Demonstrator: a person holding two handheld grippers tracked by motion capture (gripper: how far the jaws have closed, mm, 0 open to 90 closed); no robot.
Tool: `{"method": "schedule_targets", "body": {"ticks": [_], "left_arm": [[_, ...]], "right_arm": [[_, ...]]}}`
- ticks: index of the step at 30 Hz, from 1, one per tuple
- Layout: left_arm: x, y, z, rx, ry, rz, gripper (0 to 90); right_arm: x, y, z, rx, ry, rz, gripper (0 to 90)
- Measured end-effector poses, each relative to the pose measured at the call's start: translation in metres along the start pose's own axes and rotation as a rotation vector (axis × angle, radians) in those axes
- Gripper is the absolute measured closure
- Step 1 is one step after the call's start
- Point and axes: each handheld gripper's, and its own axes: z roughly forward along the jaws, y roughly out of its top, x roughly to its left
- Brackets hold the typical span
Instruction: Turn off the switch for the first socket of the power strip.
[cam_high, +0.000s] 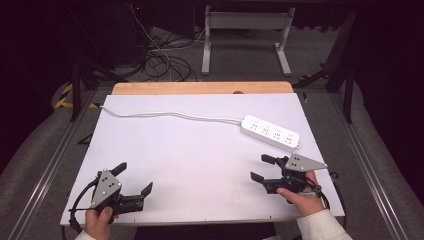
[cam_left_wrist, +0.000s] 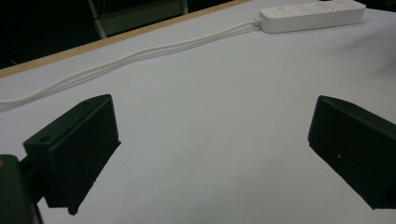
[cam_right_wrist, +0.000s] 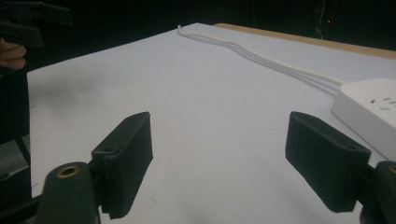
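Power strip (cam_high: 270, 132) lies flat at tabletop (cam_high: 200, 160) right-rear, near the right edge, long axis slanting left-rear to right-front; cord (cam_high: 170, 115) runs to left edge. Wide bare middle. Left gripper (cam_high: 135, 179) released, right gripper (cam_high: 263, 168) released, both empty.

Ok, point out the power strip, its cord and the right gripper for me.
power strip (cam_high: 270, 132), high view, middle of its top face.
cord (cam_high: 170, 115), high view, mid-length on the white table.
right gripper (cam_high: 261, 167), high view, midway between its open fingertips.
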Motion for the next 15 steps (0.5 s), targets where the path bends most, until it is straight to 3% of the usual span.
{"method": "schedule_targets", "body": {"ticks": [4, 8, 10, 15], "left_arm": [[-0.001, -0.001, 0.0, 0.002, -0.002, -0.002, 2.1], [-0.001, -0.002, 0.0, 0.01, -0.004, -0.003, 2.0], [-0.001, -0.003, 0.0, 0.013, -0.003, -0.01, 2.1], [0.0, -0.004, 0.001, 0.013, 0.001, -0.003, 2.1]], "right_arm": [[0.001, -0.009, -0.001, 0.035, -0.021, -0.009, 23.7], [0.004, -0.015, -0.001, 0.072, -0.036, 0.021, 25.8], [0.006, -0.018, -0.001, 0.109, -0.049, 0.013, 25.8], [0.009, -0.023, 0.004, 0.151, -0.031, 0.013, 26.0]]}}
